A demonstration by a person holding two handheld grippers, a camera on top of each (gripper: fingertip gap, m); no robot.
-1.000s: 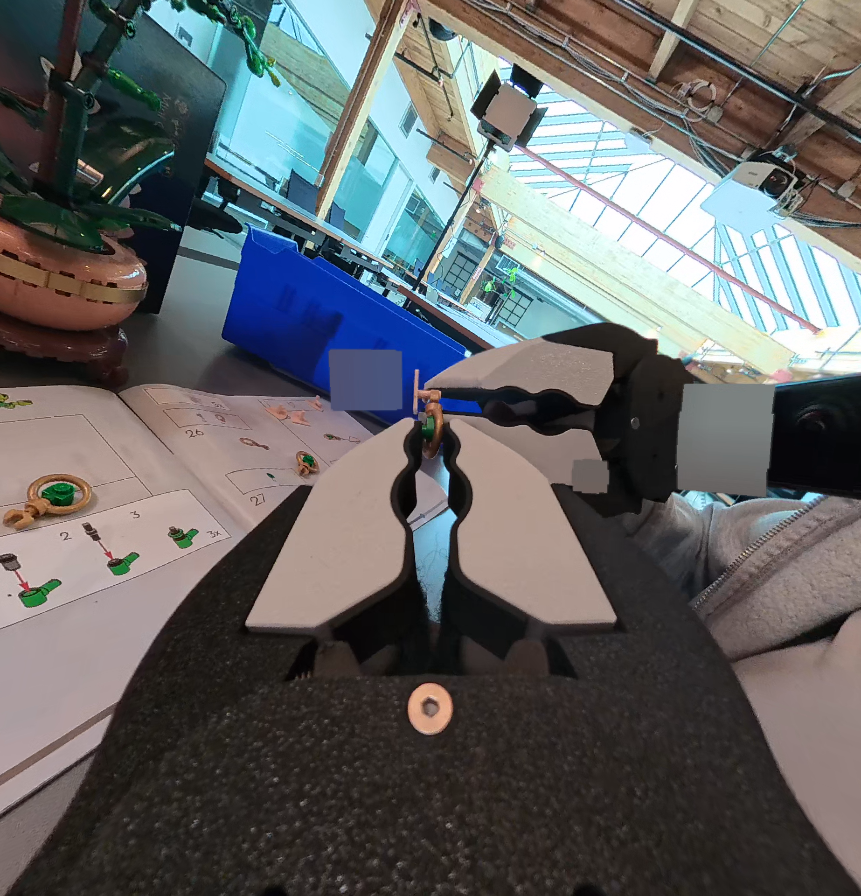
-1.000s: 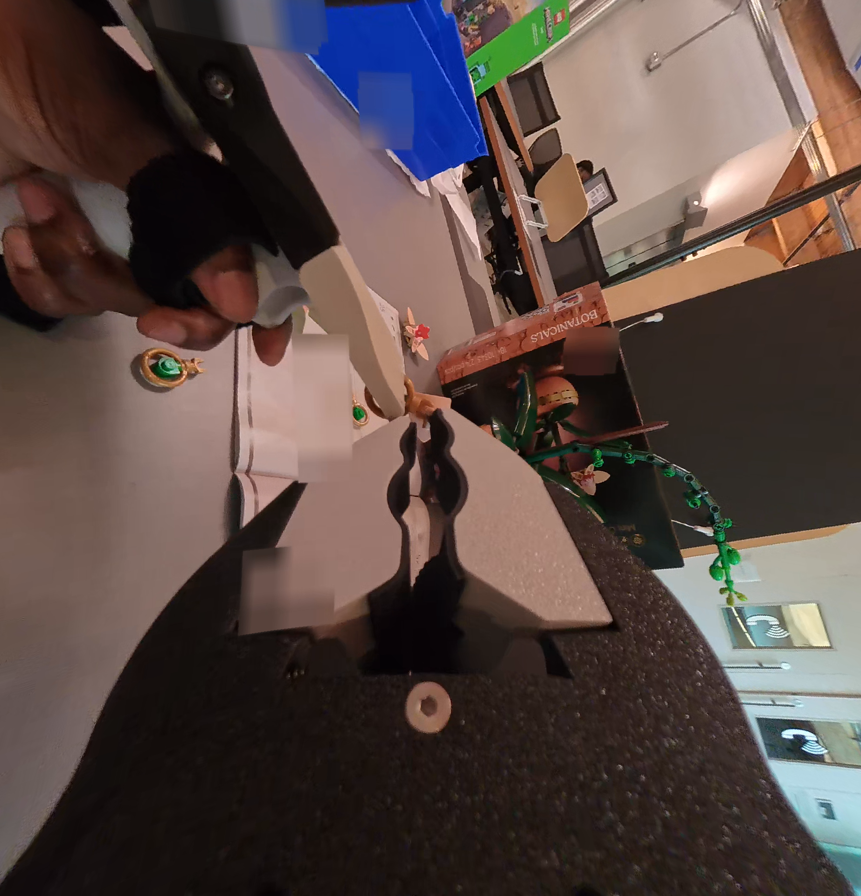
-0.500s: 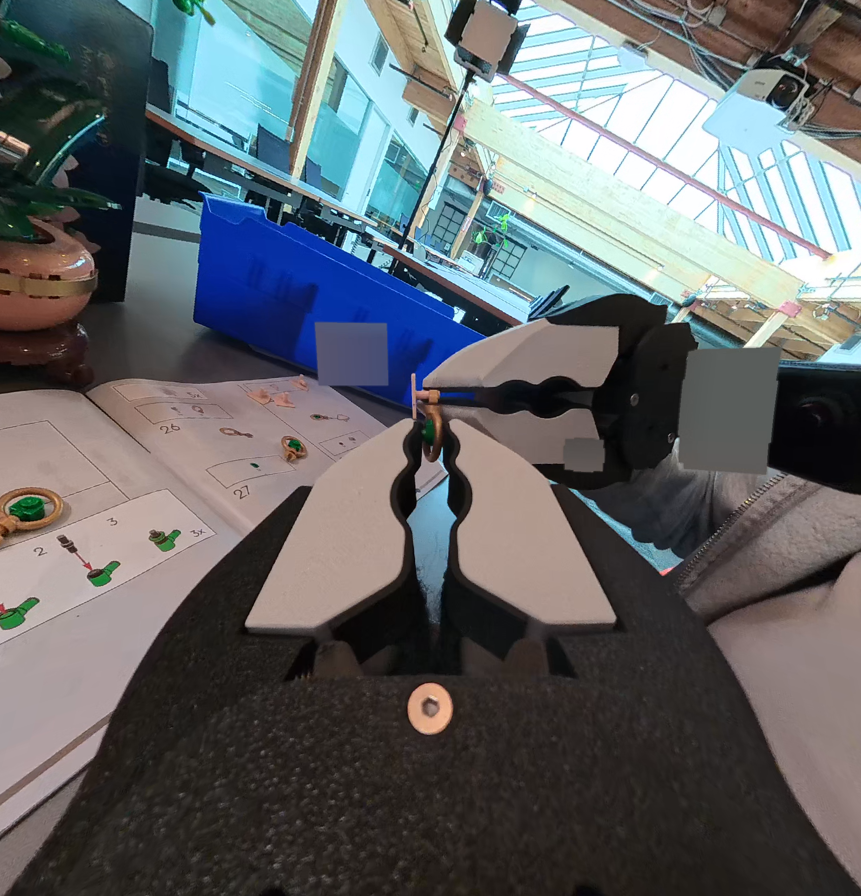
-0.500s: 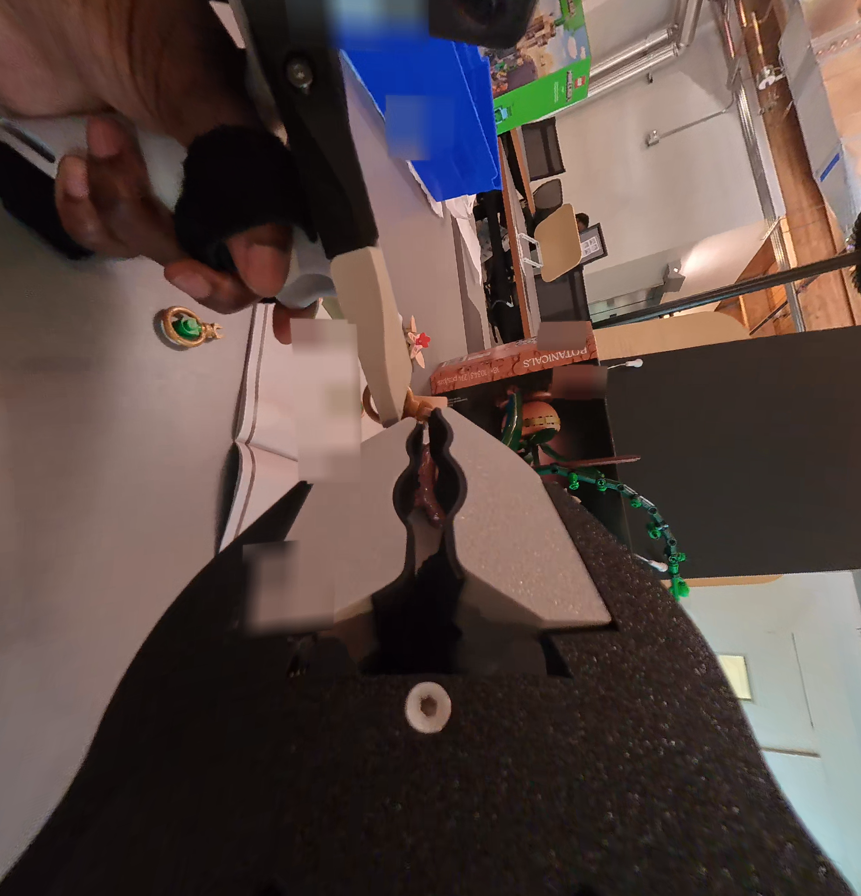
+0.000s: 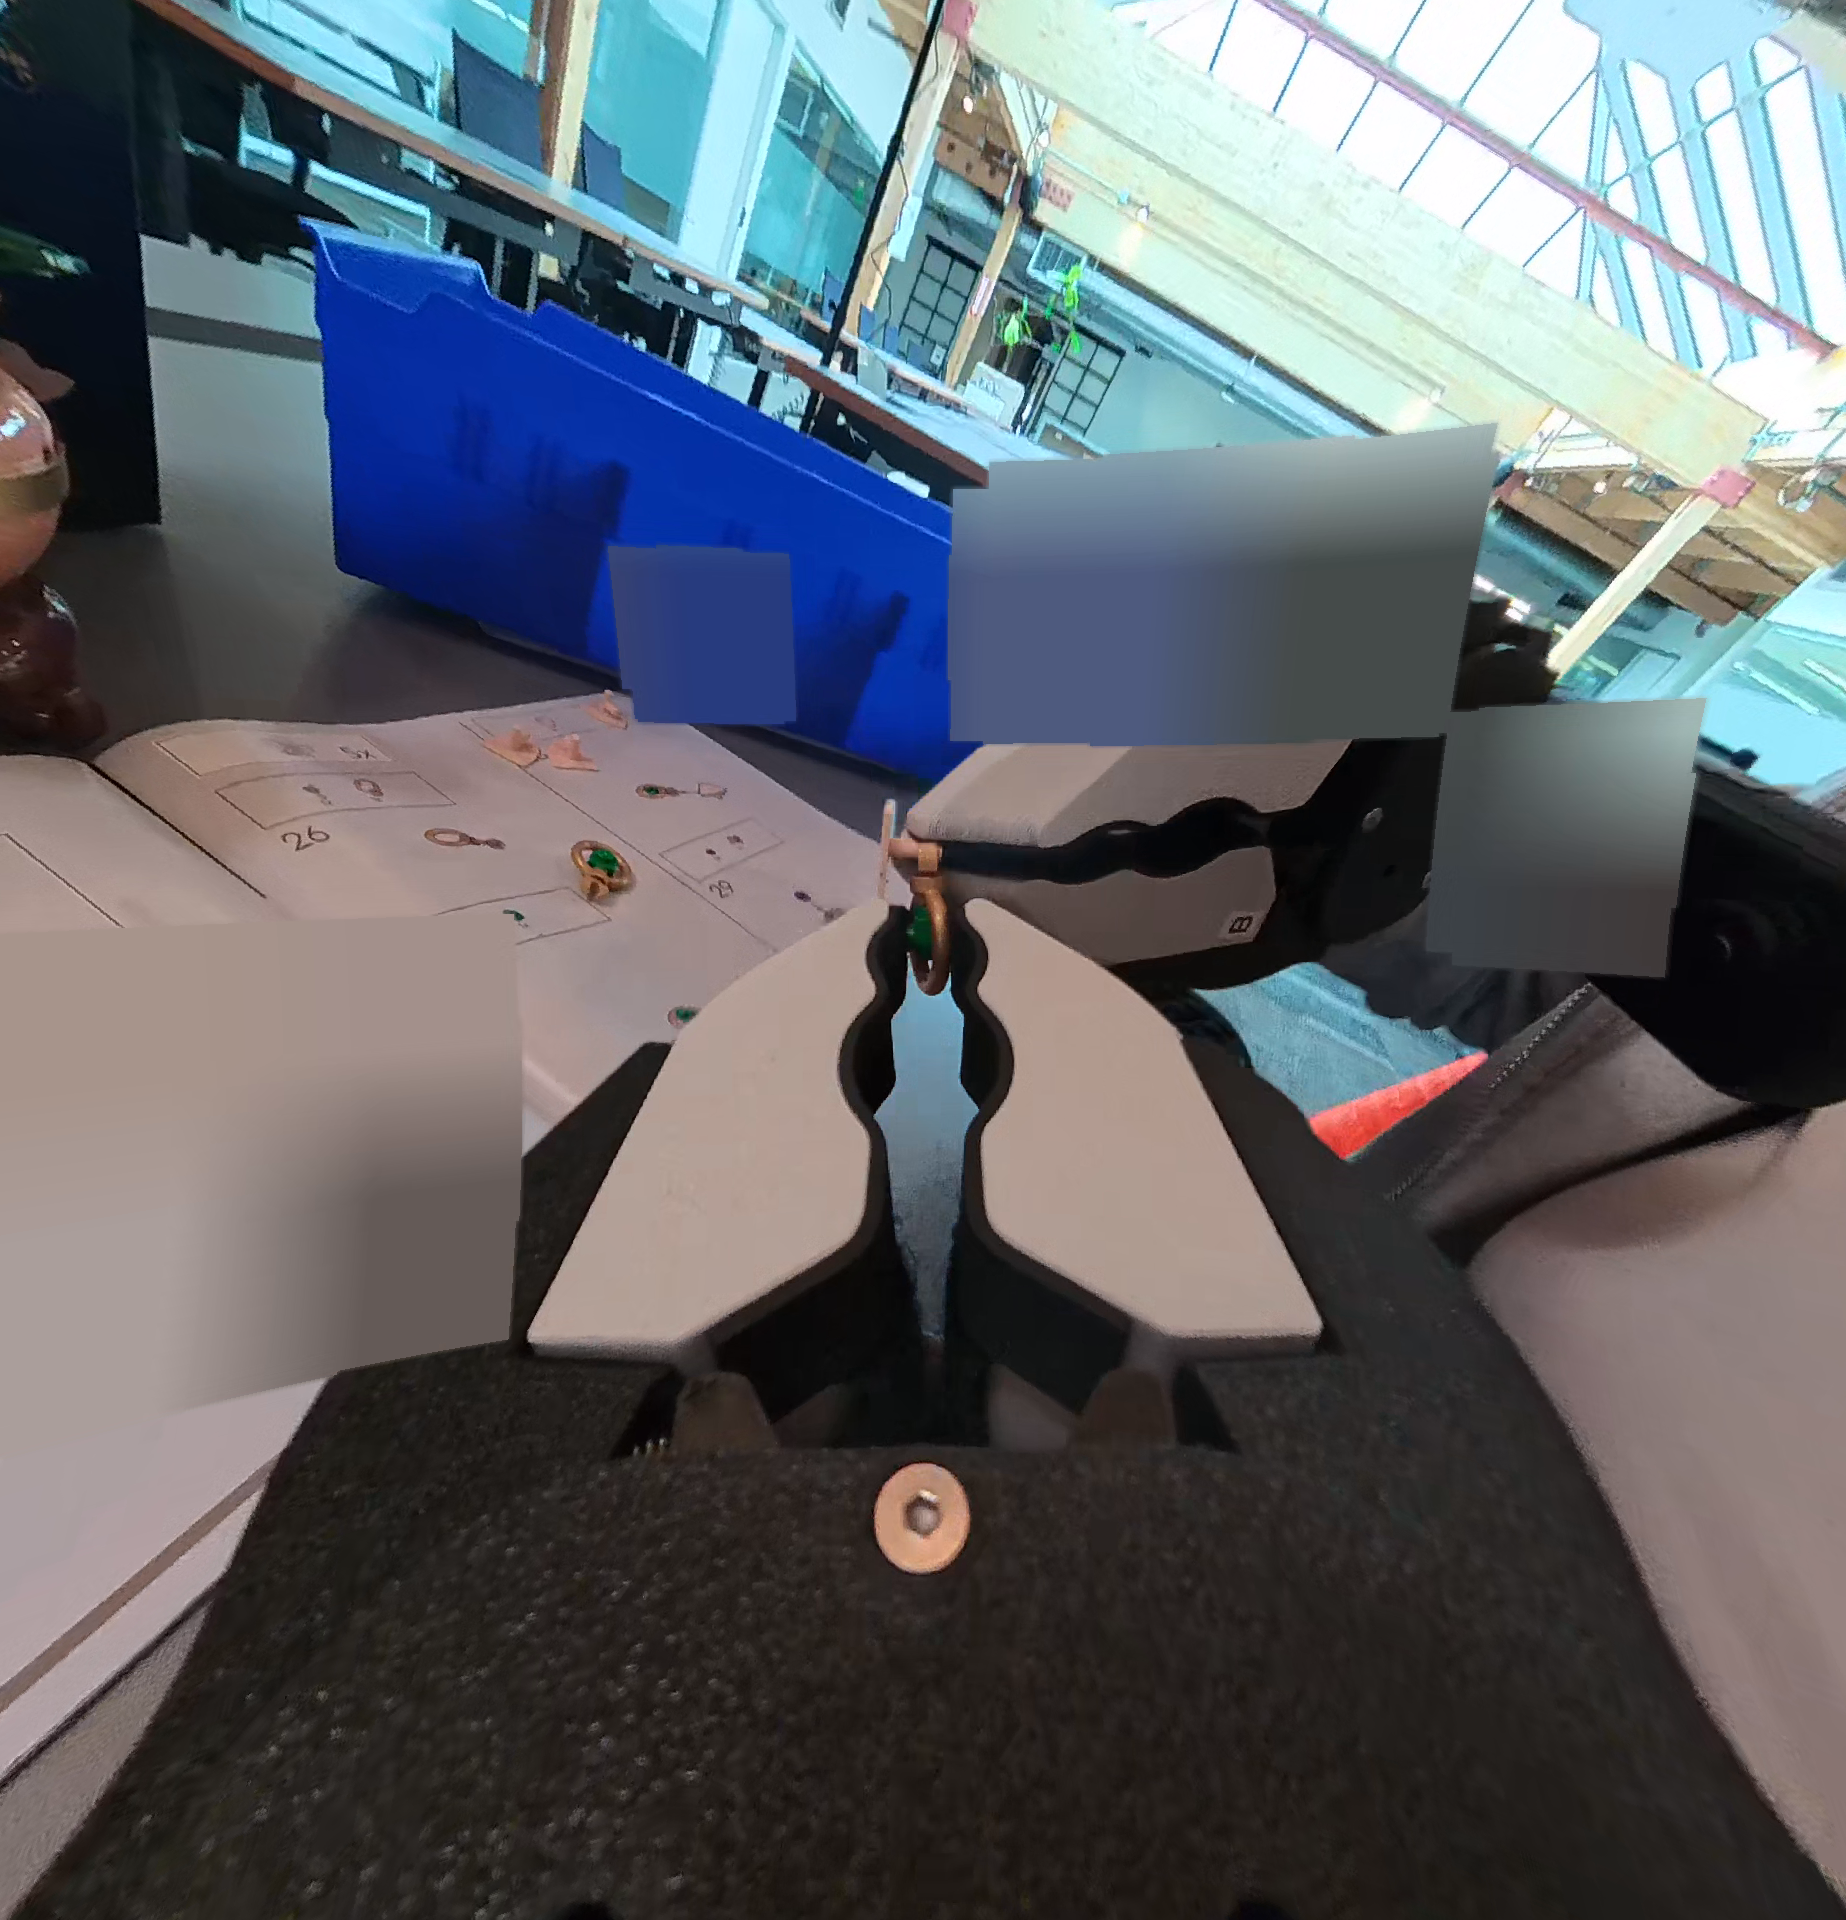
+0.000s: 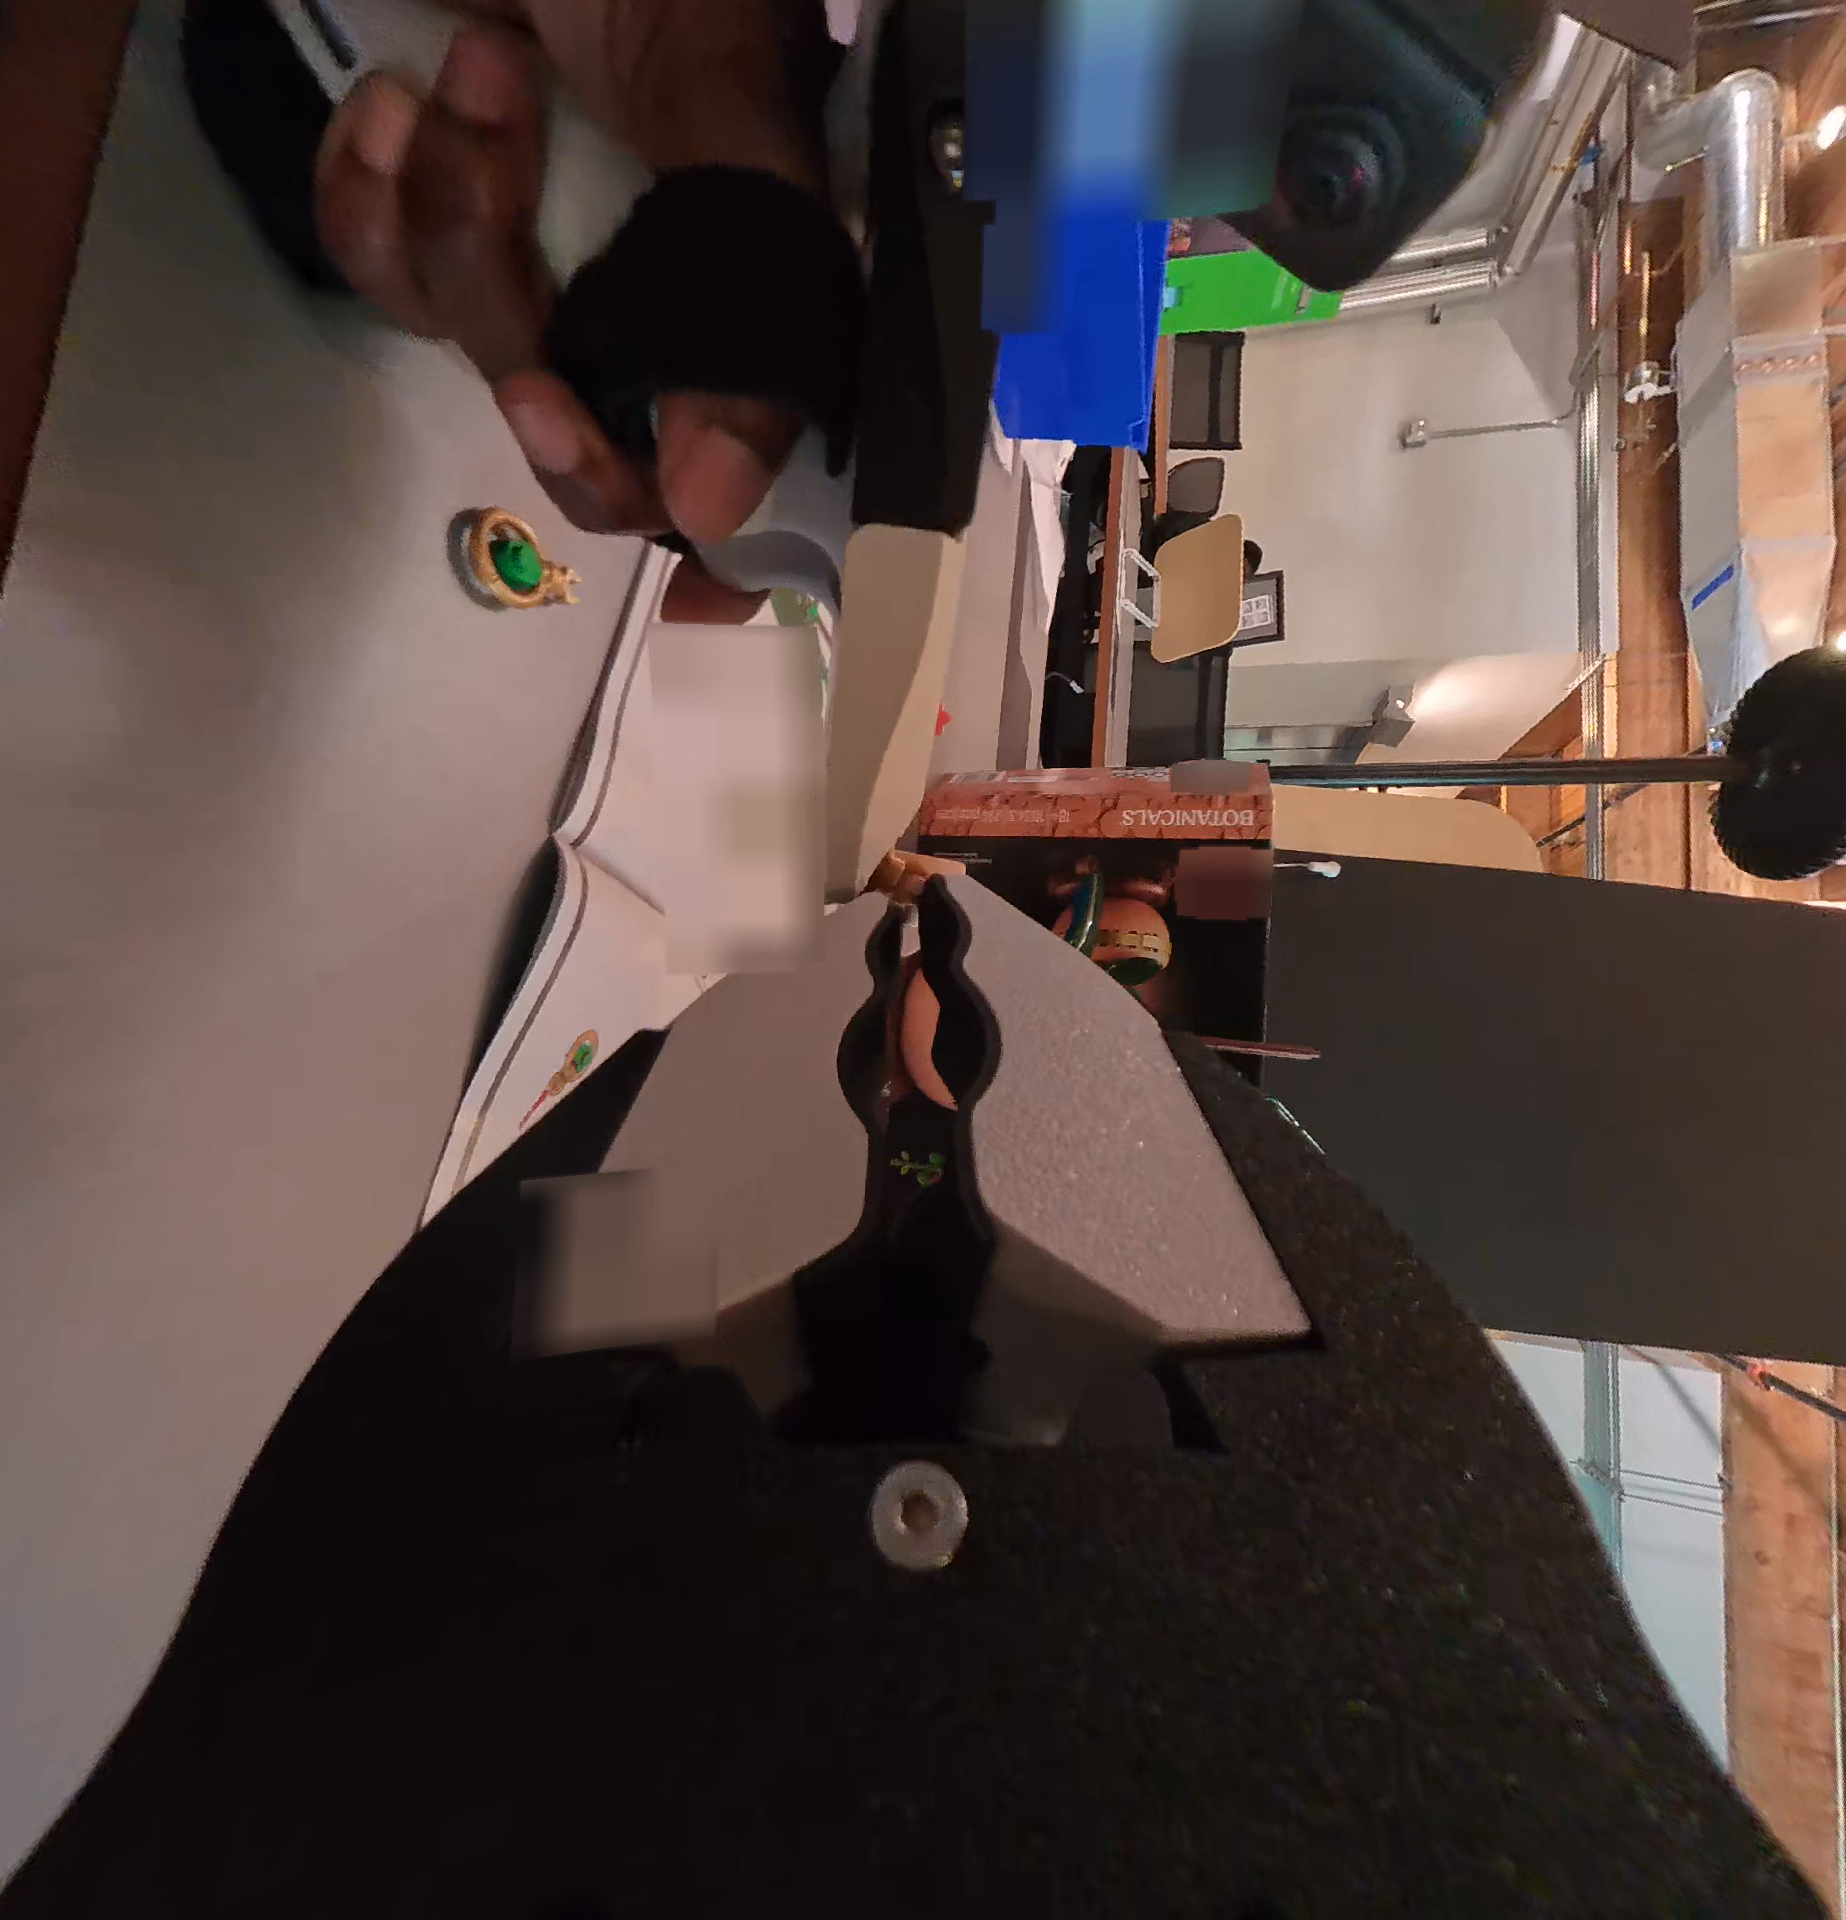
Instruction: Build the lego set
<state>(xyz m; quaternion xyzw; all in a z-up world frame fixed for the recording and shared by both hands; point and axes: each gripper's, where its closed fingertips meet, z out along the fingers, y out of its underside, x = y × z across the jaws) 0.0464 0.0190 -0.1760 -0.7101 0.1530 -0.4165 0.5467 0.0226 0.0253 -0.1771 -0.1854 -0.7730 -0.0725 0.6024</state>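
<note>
A: Left wrist view: our left hand-held gripper (image 5: 924,940) pinched the gold ring with green stud (image 5: 927,943) above the instruction booklet (image 5: 399,821).

B: Our right hand-held gripper (image 5: 924,854) clamped the pale petal piece (image 5: 898,854) against the ring's clip. We judged a straight, gentle push best, away from the blue bin (image 5: 545,457).

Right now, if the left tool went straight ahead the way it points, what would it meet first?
Probably the right tool, crossing just past the left tool's tips and the gold ring piece it grips; the blue bin lies farther back.
</note>
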